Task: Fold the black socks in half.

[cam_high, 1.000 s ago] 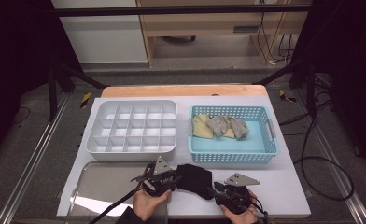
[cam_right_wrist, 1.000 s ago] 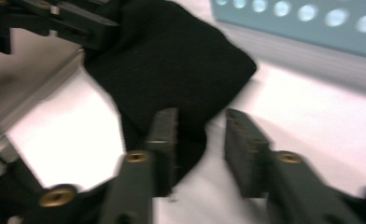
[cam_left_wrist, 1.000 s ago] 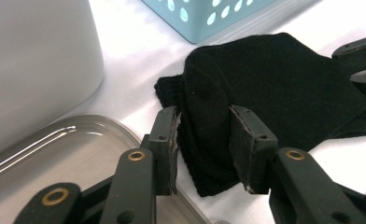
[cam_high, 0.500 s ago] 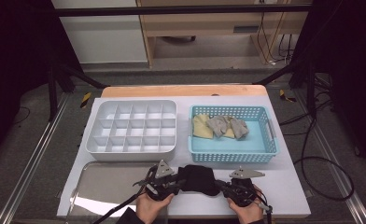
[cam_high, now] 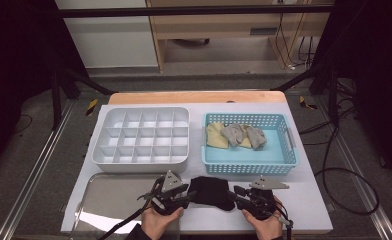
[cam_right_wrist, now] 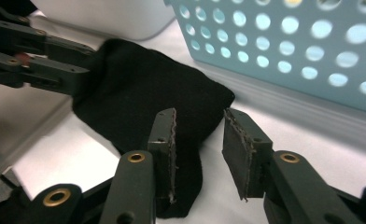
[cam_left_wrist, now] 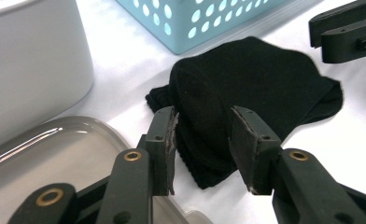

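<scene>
1. Two tools flanked the black cloth (cam_high: 211, 192) on the surface (cam_high: 304, 190): left tool (cam_left_wrist: 202, 140) and right tool (cam_right_wrist: 199, 149), jaws apart, having just opened, cloth edge between them, unpinched.
2. Risk: shallow bite could slip.
3. Risk: cloth snagging the blue basket (cam_high: 284, 167).

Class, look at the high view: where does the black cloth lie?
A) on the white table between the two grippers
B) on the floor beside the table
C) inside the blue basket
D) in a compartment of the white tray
A: the black cloth lies on the white table, between the left gripper and the right gripper, in front of the blue basket.
</scene>
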